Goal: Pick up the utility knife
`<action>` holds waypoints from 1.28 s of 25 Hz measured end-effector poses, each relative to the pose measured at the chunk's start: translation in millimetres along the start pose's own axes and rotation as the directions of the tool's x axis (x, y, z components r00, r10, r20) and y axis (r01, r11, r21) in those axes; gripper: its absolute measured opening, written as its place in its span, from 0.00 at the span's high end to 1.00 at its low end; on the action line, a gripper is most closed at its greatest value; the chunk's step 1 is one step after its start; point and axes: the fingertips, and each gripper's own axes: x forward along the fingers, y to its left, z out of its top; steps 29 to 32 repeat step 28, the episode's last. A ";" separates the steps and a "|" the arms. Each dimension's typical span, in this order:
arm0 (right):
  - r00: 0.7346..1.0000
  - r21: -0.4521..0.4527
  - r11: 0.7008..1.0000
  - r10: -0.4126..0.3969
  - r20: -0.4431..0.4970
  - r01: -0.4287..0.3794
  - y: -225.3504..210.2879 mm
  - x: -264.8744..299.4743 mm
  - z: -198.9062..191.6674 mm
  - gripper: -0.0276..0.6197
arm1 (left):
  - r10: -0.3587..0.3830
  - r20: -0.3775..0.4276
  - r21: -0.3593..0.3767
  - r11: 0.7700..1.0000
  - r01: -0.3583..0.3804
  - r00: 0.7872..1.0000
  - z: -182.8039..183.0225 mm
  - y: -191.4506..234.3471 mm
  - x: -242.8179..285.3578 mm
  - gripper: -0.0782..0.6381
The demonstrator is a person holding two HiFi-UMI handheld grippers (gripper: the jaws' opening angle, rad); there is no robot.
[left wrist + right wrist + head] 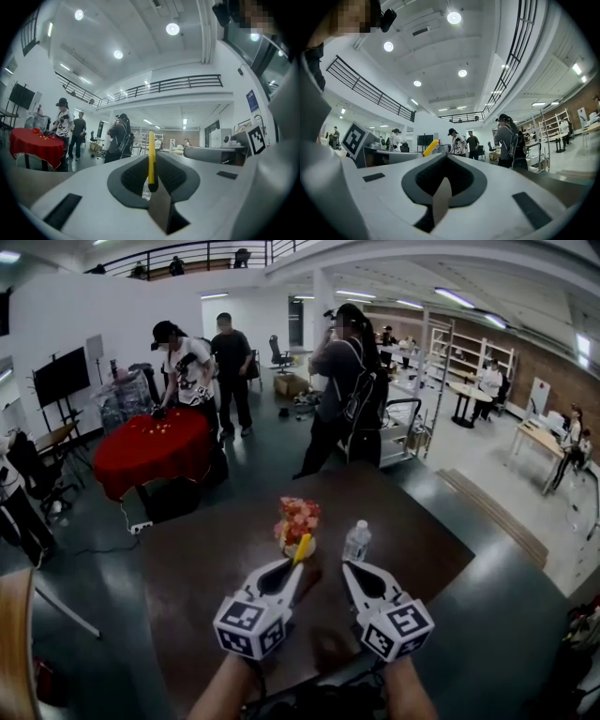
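While both grippers are held over the dark table [197,559], the yellow utility knife [151,159] is clamped upright between the narrowly parted jaws of the left gripper [294,570]. Just to its right, the right gripper [348,568] is seen with its jaws closed together on nothing.

From the head, steeply down over the dark table [206,559], left gripper [298,566] and right gripper [346,568] close below. From each gripper view, level along its own jaws across the hall. Shared by all three: the standing person with a backpack [345,381].
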 end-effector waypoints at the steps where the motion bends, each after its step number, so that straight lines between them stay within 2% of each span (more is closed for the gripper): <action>1: 1.000 0.005 1.000 0.000 0.000 0.000 -0.5 -1.2 -1.2 0.94 | -0.002 -0.002 -0.001 1.000 0.002 1.000 -2.0 -1.3 0.0 0.81; 32: 1.000 0.022 1.000 0.001 -0.007 -0.001 -0.9 -2.9 -4.7 0.94 | -0.002 -0.021 -0.001 1.000 0.002 1.000 -8.8 -6.8 0.6 0.81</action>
